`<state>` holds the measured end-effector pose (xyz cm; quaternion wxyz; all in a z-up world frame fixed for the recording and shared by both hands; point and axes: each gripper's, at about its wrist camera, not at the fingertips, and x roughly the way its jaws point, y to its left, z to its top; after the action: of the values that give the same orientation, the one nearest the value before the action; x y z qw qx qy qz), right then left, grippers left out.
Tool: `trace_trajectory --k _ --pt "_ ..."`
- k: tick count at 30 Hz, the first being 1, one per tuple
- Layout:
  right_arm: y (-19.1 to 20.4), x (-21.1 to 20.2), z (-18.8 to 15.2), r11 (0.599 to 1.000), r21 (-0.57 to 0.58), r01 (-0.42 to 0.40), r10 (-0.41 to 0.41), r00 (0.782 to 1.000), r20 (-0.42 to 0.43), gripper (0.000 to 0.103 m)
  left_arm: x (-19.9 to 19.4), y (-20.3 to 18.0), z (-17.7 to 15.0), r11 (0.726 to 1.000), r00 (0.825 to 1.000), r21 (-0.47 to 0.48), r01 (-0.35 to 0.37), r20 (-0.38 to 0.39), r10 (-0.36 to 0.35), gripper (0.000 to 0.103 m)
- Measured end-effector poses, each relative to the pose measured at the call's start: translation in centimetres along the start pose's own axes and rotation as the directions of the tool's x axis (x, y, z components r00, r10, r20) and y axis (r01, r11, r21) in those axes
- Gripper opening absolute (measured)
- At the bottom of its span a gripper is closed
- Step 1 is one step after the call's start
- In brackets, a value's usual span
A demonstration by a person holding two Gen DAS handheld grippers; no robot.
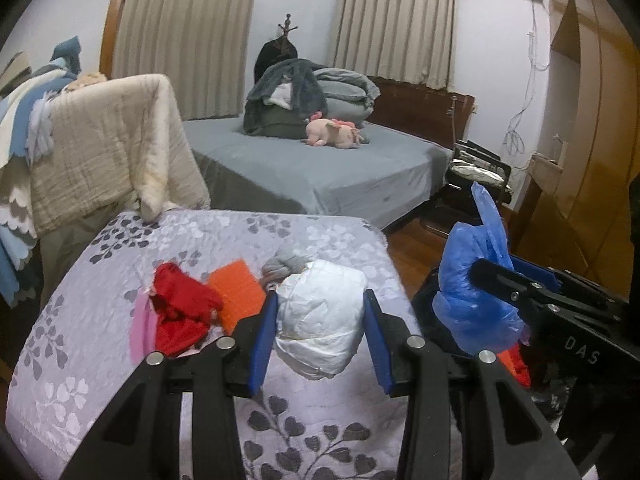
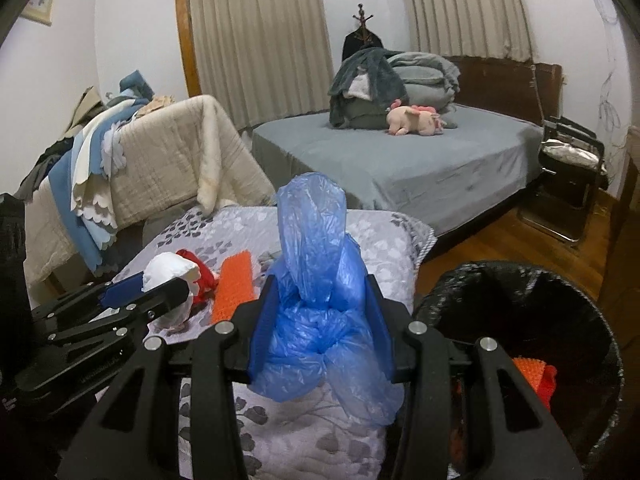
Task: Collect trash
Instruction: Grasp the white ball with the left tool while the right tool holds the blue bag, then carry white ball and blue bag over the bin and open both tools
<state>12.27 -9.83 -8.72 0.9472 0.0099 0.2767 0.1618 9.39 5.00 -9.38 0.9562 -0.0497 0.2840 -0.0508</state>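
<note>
- Looking into the black-lined trash bin (image 2: 520,312) at my right, I see orange and red scraps (image 2: 536,376) inside.
- My right gripper (image 2: 322,320) pinches a blue plastic bag (image 2: 316,280), held above the floral quilt (image 2: 372,228), just beside the bin's rim.
- My left gripper (image 1: 320,320) clamps a crumpled white wad (image 1: 320,312) over the quilt.
- Near it lie a red cloth (image 1: 180,304), an orange textured piece (image 1: 238,292) and a grey scrap (image 1: 286,264).
- Beyond stands a grey bed (image 1: 320,168) with a pink plush (image 1: 334,133).
</note>
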Motion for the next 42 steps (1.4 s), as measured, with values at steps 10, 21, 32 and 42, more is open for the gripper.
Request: trace_trajectory --k 10,21,32,42 --pt "-4.6 -3.1 0.3 0.994 0.054 0.094 -0.096 0.994 0.048 0.041 0.8 -4.2 1.4 0.995 0.997 0.049 0.082 0.012 -0.082 0.042" --pt "-10.7 -5.9 -0.6 0.968 0.128 0.215 -0.224 0.973 0.057 0.042 2.8 -10.1 2.1 0.973 0.98 0.119 0.199 -0.003 -0.2 0.042" --pt "-15.8 -6.9 -2.4 0.936 0.188 0.299 -0.31 0.95 0.033 0.041 5.6 -16.7 2.2 0.937 0.953 0.171 0.304 -0.04 -0.301 0.042" --pt "-19.4 -6.2 -4.6 0.906 0.213 0.365 -0.366 0.93 -0.033 0.046 8.8 -20.6 1.3 0.908 0.929 0.196 0.37 -0.107 -0.355 0.043"
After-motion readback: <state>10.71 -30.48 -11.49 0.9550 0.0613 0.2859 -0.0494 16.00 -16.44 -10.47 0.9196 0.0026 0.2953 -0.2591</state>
